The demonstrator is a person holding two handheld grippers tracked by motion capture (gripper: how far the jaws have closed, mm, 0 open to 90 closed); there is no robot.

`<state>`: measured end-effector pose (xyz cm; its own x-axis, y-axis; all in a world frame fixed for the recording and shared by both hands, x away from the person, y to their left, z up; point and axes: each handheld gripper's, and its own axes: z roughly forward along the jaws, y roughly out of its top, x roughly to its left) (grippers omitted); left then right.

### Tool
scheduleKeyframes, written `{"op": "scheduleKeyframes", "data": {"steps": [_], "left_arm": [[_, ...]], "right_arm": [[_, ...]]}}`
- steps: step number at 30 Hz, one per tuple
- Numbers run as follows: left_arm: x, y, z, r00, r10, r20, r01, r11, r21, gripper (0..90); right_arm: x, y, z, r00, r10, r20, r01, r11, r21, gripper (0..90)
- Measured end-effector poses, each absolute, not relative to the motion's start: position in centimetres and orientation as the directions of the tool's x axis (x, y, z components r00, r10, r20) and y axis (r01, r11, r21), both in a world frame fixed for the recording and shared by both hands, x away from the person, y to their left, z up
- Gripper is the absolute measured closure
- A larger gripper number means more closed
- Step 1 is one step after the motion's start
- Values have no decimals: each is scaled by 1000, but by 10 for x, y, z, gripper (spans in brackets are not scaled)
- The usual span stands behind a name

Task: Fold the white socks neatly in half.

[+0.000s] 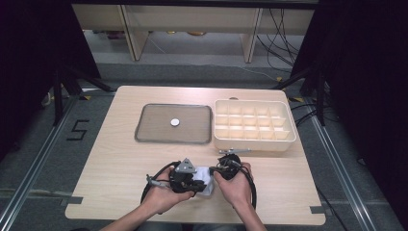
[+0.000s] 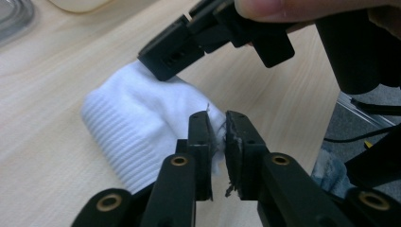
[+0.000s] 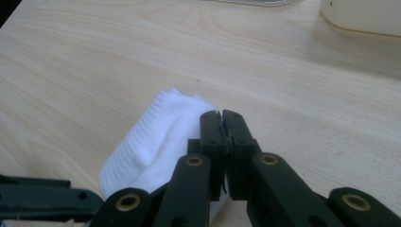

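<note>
We hold the left gripper clamped on one edge of the white sock, which lies folded near the front edge of the table. The fabric appears pinched between its jaws, though only a thin fringe shows. The right gripper, jaws nearly touching, grips the opposite edge, so both ends are secured for folding or lifting. The tray and compartment box stand well apart behind.

In the high view, a light wooden table carries a grey rectangular tray at centre with a small white round disc in it, and a cream plastic compartment box just to its right. At lower centre, a white ribbed folded cloth lies on the table between the left gripper and right gripper.
</note>
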<state>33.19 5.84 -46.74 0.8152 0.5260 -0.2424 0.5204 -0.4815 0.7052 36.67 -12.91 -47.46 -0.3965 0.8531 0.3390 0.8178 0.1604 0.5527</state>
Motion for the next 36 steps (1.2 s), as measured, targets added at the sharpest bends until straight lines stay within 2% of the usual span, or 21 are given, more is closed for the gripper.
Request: {"op": "scheduleKeyframes", "data": {"steps": [10, 21, 36], "left_arm": [[332, 53, -480, 809, 523, -269, 544, -492, 680, 864], [330, 51, -488, 812, 522, -263, 542, -504, 672, 871], [329, 50, -492, 817, 514, -260, 535, -511, 673, 873]], "right_arm": [[366, -130, -477, -391, 864, 316, 819, 171, 547, 884], [365, -129, -481, -420, 859, 294, 802, 199, 563, 884], [365, -129, -484, -413, 861, 295, 813, 203, 546, 884]]}}
